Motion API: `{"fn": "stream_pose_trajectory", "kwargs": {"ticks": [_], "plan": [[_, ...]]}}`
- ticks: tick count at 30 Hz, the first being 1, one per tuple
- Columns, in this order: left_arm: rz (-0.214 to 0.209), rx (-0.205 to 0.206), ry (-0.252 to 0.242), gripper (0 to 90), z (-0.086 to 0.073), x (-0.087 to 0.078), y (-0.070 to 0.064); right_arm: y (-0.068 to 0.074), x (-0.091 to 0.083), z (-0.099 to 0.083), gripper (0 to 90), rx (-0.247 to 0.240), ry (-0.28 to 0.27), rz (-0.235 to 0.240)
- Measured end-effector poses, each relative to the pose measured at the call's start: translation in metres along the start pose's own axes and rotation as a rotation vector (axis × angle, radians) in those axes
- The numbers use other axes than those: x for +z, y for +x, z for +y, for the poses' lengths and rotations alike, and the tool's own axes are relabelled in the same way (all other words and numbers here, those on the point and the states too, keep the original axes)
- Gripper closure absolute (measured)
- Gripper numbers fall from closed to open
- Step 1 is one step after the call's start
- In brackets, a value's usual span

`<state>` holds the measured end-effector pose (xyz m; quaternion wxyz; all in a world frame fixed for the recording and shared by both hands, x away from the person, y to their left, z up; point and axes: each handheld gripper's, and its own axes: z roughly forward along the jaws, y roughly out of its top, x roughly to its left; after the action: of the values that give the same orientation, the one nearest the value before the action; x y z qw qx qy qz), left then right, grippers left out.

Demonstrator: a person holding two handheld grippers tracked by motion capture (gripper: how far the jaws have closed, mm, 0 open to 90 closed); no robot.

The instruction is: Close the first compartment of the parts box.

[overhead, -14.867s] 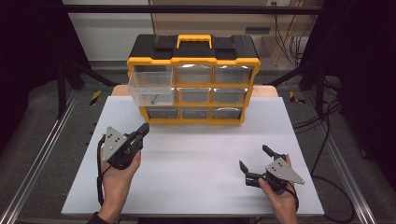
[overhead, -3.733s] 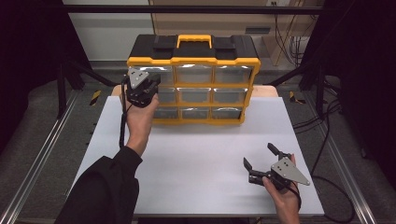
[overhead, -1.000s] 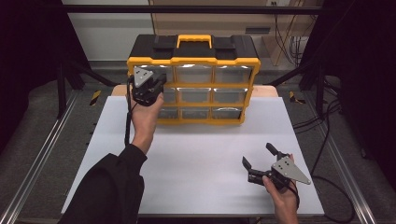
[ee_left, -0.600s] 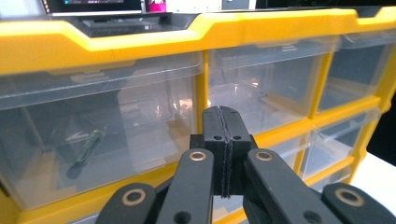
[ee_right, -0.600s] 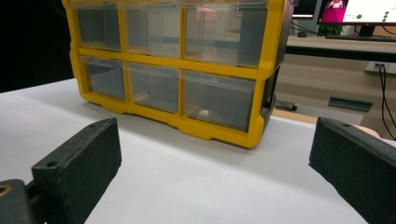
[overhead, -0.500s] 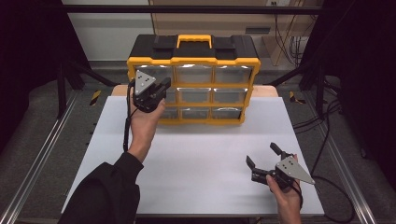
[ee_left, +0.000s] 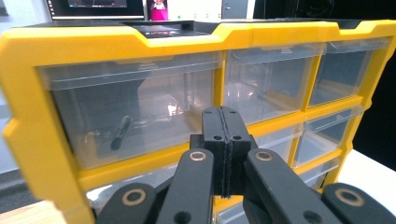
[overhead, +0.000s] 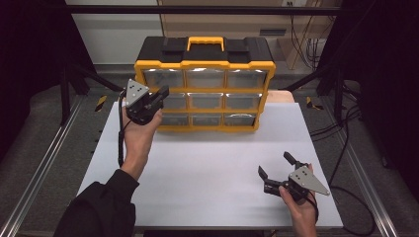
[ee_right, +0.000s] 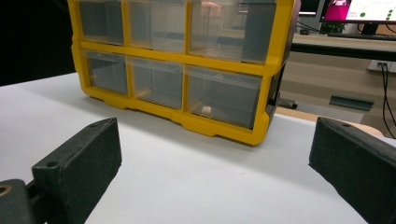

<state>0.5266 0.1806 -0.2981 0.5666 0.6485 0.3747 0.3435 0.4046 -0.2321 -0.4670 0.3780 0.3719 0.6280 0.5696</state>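
Nine clear drawers in three rows of three fill the yellow-framed organizer (overhead: 205,94), which stands upright at the far side of the white surface (overhead: 207,168) with a black top and a yellow carry handle (overhead: 204,43). The left gripper (overhead: 161,95) is held up off the surface by the person's left hand (overhead: 140,132), right at the organizer's left column, level with the middle row in the high view. Its fingers (ee_left: 225,154) are pressed flat together with nothing between them, and in the left gripper view their tips sit just in front of the yellow bar below the top-left drawer (ee_left: 130,112); whether they touch the frame cannot be told. That top-left drawer is shut, and a small dark pen-like item (ee_left: 120,132) lies inside it against the left part of its floor. The drawers beside it and below it are also pushed in flush with the frame. The right gripper (overhead: 277,173) rests low near the front right corner of the surface, well apart from the organizer, held by the person's right hand (overhead: 299,205). Its fingers (ee_right: 79,163) are spread wide with nothing between them, and they point across bare surface toward the organizer's lower right drawers. In the right gripper view a small pale item (ee_right: 207,109) sits inside the bottom drawer nearest the organizer's right end; what it is cannot be made out. A dark sleeve (overhead: 101,205) covers the left forearm.
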Motion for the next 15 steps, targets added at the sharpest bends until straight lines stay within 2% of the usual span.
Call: {"fn": "stream_pose_trajectory", "kwargs": {"ticks": [10, 15], "plan": [[-0.02, -0.025, -0.02, 89.6, -0.006, -0.022, 0.007, 0.002, 0.001, 0.0, 2.4, -0.012, 0.007, -0.001], [-0.04, -0.01, -0.026, 89.4, -0.005, -0.029, 0.009, 0.002, 0.001, -0.001, 2.4, -0.012, 0.012, -0.003]]}}
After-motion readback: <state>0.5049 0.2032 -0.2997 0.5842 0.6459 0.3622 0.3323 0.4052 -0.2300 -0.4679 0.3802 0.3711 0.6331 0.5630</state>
